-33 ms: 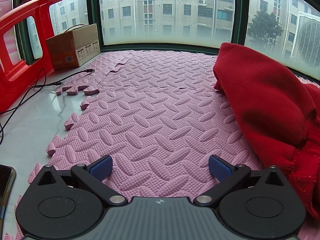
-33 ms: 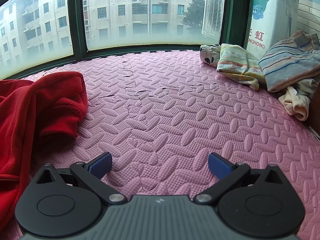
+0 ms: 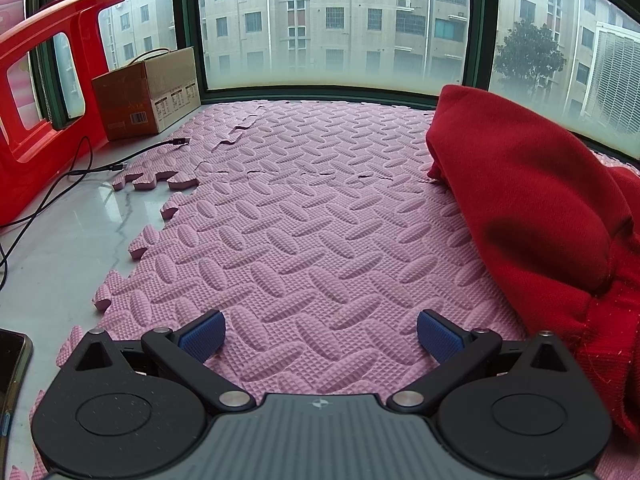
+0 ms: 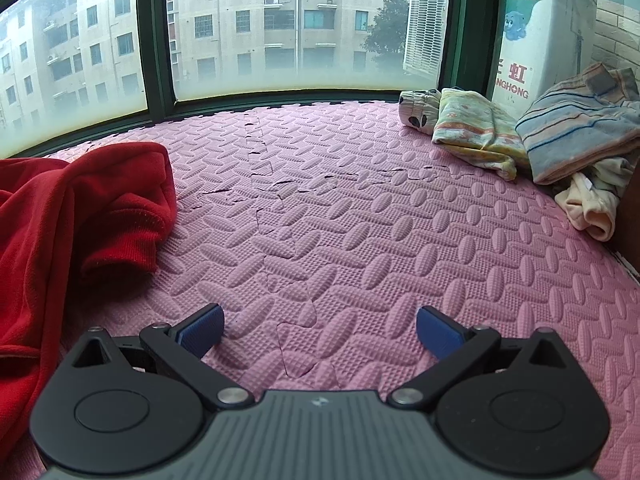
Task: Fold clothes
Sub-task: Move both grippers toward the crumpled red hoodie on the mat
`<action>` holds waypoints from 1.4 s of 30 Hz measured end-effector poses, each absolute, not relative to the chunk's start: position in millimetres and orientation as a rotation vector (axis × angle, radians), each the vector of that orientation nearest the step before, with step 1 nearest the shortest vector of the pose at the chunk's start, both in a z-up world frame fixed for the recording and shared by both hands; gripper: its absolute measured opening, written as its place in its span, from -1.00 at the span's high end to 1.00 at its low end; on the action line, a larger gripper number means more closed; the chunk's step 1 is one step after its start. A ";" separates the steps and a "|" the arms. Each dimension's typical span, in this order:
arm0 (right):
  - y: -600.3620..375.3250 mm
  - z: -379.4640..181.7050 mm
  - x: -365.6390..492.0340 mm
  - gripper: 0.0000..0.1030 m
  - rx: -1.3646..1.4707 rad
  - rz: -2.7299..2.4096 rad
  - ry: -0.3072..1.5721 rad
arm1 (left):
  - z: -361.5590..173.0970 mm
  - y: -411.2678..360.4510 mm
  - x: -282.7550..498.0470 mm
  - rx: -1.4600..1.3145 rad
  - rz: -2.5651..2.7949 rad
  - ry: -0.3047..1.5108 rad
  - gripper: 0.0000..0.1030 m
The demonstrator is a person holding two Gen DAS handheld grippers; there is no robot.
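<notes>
A crumpled red fleece garment [image 3: 540,208] lies in a heap on the pink foam mat [image 3: 300,220], to the right of my left gripper [image 3: 320,334]. That gripper is open just above the mat, with bare mat between its blue pads. In the right wrist view the same red garment [image 4: 72,216] fills the left side, left of my right gripper [image 4: 320,330]. The right gripper is also open over the mat [image 4: 360,240] and holds nothing. Neither gripper touches the garment.
A cardboard box [image 3: 148,92], a red plastic frame [image 3: 36,80], black cables [image 3: 80,168] and a phone [image 3: 12,364] sit on the marble floor at the left. Folded and loose clothes [image 4: 480,128], a striped one [image 4: 580,132] among them, lie at the far right by a white appliance [image 4: 532,40]. Windows bound the far edge.
</notes>
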State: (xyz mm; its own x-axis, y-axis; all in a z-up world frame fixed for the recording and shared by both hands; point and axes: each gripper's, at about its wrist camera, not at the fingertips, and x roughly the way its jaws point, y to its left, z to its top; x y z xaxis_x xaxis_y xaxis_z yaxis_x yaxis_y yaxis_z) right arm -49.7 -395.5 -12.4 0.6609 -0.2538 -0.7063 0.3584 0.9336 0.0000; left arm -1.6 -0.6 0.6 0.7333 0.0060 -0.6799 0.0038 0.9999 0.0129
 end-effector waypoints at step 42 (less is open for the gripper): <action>-278.2 21.3 -156.8 -1.00 -0.006 -0.088 0.675 | 39.3 -40.2 -87.6 0.053 -0.129 0.706 -1.00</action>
